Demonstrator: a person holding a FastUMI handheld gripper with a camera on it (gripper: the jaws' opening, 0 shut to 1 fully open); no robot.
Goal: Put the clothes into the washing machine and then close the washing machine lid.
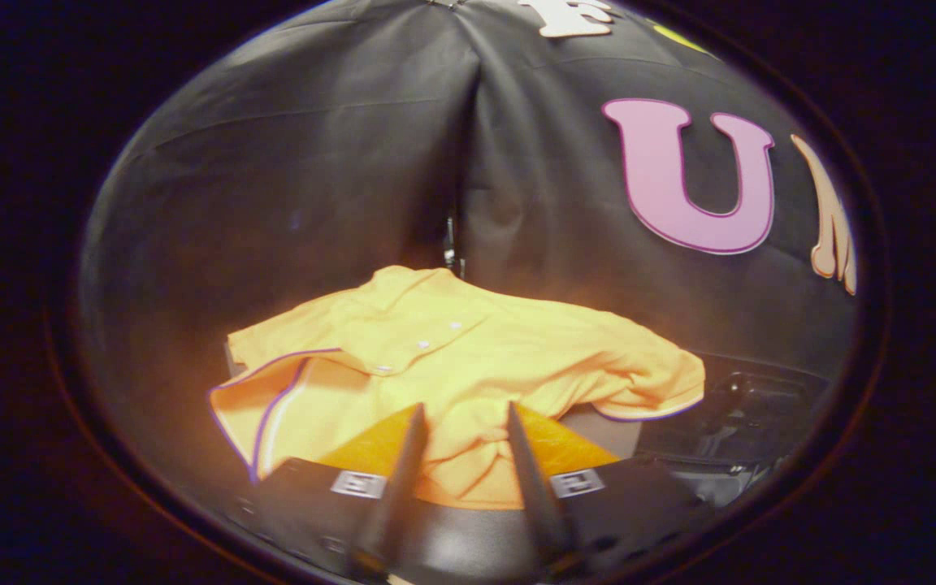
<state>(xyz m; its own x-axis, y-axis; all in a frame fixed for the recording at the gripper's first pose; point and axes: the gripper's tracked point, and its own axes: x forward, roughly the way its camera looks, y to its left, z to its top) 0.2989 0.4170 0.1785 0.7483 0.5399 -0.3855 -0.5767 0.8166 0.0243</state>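
Currently we see the jaws (461,422) pinching a fold of the yellow shirt (452,357), which lies spread on the tabletop. Risk: thin grip, cloth may slip free on lifting.

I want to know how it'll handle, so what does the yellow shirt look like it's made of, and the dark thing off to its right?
Yellow shirt: soft matte woven or knit cloth, probably cotton-like; it folds, drapes and bunches between the gripper jaws, which look closed on a fold. Small pale buttons, purple edge piping. Dark object: seemingly hard glossy plastic, given its highlights, though too dim to be sure.
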